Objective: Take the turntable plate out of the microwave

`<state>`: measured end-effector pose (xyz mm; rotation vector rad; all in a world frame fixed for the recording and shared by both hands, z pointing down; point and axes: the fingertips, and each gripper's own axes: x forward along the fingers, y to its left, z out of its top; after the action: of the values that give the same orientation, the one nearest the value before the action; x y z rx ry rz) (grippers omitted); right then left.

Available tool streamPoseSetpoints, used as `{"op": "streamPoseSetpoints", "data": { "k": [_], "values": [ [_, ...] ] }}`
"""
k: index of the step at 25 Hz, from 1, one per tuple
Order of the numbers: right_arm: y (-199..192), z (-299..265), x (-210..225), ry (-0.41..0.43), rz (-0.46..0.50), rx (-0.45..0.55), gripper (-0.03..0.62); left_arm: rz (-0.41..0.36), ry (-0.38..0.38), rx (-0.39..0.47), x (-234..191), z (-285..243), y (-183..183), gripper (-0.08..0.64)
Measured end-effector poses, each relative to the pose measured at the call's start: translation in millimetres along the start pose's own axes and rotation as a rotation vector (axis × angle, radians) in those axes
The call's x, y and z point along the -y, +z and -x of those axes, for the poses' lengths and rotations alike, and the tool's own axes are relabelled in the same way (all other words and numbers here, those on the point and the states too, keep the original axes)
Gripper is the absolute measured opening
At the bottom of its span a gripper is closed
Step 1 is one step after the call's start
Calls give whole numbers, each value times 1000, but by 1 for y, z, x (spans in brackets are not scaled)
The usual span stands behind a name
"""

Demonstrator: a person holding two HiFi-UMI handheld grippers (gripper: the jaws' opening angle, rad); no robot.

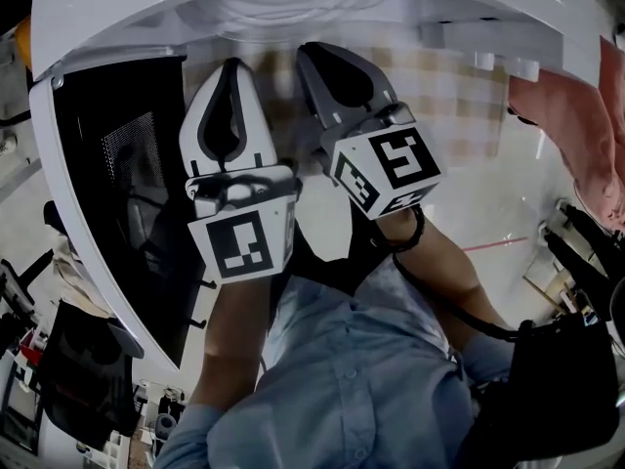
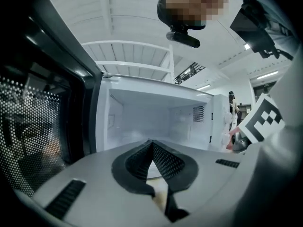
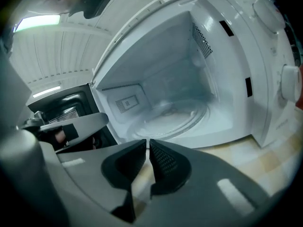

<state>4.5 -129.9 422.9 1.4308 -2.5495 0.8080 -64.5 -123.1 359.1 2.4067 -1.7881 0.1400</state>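
My left gripper (image 2: 151, 143), jaws pressed together, and my right gripper (image 3: 147, 141), jaws parted by a thin slit with nothing between them, face the open microwave (image 3: 265, 98). The turntable plate (image 3: 177, 118) lies on its floor.

We log a table (image 1: 459, 81) covered in a beige checked cloth (image 3: 265, 160). A white microwave (image 3: 270, 93) sits directly on it, door (image 1: 117, 164) swung open at left.
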Motion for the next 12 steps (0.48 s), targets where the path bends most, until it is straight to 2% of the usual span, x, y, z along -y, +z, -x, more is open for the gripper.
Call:
{"op": "streamPoseSetpoints", "data": {
  "k": [4, 6, 12],
  "values": [
    [-4, -3, -1, -6, -12, -15, 26, 19, 9, -8, -6, 0, -2, 5],
    [-5, -4, -3, 14, -67, -13, 38, 28, 9, -12, -7, 1, -3, 5],
    [-9, -7, 7, 98, -489, 18, 116, 49, 25, -12, -11, 1, -3, 4]
  ]
}}
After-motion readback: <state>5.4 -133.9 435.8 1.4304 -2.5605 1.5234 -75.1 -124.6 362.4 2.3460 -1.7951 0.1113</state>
